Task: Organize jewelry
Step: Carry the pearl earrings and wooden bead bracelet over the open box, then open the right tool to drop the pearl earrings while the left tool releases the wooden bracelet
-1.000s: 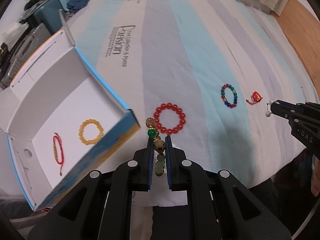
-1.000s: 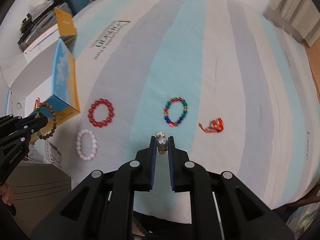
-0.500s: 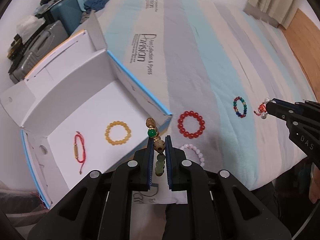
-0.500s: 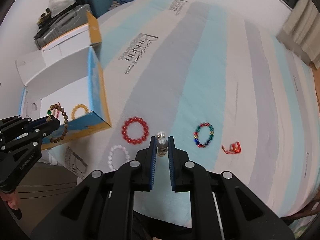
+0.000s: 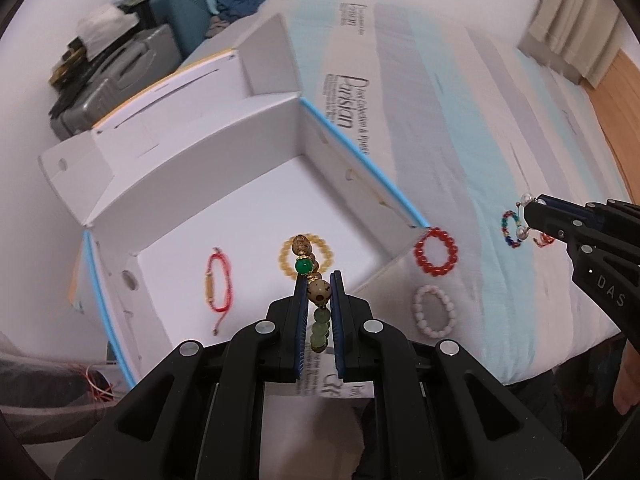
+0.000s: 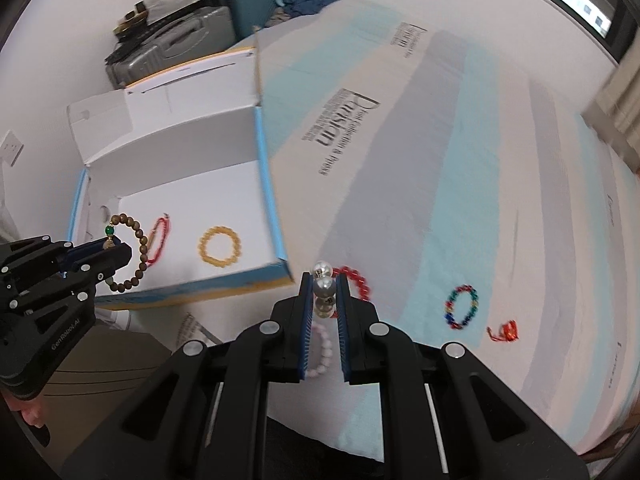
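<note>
Left gripper (image 5: 318, 280) hangs over the open white box (image 5: 224, 152), its fingers (image 5: 299, 296) pinched tight on a brown bead bracelet (image 5: 318, 294) with one green bead. The loop dangles above the box floor. From the right wrist view the same bracelet (image 6: 134, 254) hangs off the left gripper (image 6: 116, 252) at about 9 o'clock.

Right gripper (image 6: 324, 284) is clamped on a pearl bracelet (image 6: 324, 286), the silvery beads squeezed between both fingers (image 6: 306, 296). From the left wrist view that gripper (image 5: 534, 210) sits at 3 o'clock, above the bed (image 5: 460, 120), pearls (image 5: 524, 216) hanging at its tip.

Inside the box, lying flat: a yellow bead bracelet (image 6: 220, 246) and a red cord bracelet (image 5: 218, 280), apart from each other.

On the striped bed cover: a red bead bracelet (image 5: 436, 252) just beside the near corner of the box, a pale pink bead bracelet (image 5: 432, 312) near it toward the bed edge, a multicoloured bead bracelet (image 6: 462, 306) farther out at 3 o'clock, and a small red tangled piece (image 6: 508, 330) just beyond that.

Suitcases (image 5: 120, 76) stand stacked against the wall at 11 o'clock.
</note>
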A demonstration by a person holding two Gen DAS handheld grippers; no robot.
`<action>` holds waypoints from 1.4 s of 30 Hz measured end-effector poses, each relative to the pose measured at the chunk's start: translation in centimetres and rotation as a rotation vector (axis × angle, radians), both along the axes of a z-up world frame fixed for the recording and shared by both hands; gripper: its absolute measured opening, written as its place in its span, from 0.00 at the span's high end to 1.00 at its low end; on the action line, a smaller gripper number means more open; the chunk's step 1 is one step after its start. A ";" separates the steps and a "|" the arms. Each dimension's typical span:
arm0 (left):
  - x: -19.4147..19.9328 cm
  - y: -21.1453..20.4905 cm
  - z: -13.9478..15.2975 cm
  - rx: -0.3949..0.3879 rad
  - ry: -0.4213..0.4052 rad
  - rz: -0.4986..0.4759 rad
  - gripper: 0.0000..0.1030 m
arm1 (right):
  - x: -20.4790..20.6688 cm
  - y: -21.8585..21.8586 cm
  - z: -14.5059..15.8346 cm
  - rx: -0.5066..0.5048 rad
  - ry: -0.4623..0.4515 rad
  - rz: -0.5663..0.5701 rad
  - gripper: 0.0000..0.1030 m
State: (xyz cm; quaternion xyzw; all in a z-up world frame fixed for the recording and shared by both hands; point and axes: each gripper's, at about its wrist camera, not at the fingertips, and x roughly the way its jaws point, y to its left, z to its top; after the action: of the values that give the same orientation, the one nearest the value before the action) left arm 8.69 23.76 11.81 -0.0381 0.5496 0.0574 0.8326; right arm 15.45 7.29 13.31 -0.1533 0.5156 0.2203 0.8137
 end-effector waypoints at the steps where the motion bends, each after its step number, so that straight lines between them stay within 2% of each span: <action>1: -0.2 0.6 0.0 -0.001 0.001 0.008 0.90 | -0.1 0.5 0.0 0.000 -0.002 0.008 0.90; 8: -1.5 4.6 -0.7 -0.013 0.004 0.058 0.90 | -1.2 5.5 -0.4 -0.002 -0.006 0.076 0.90; 17: -2.8 9.0 -2.6 -0.023 0.025 0.104 0.90 | -2.7 11.1 -2.4 -0.023 0.013 0.144 0.90; 27: -3.3 12.5 -6.9 -0.054 0.080 0.144 0.90 | -3.0 15.2 -6.8 -0.059 0.077 0.186 0.90; 42: -1.9 15.0 -13.1 -0.093 0.200 0.162 0.90 | -0.6 18.0 -13.7 -0.114 0.192 0.198 0.90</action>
State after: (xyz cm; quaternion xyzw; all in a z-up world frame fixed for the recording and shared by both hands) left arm 6.83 38.81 -1.34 -0.1147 0.6272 0.1023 0.7635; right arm 14.88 25.27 -0.42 -0.2275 0.5850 0.2833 0.7250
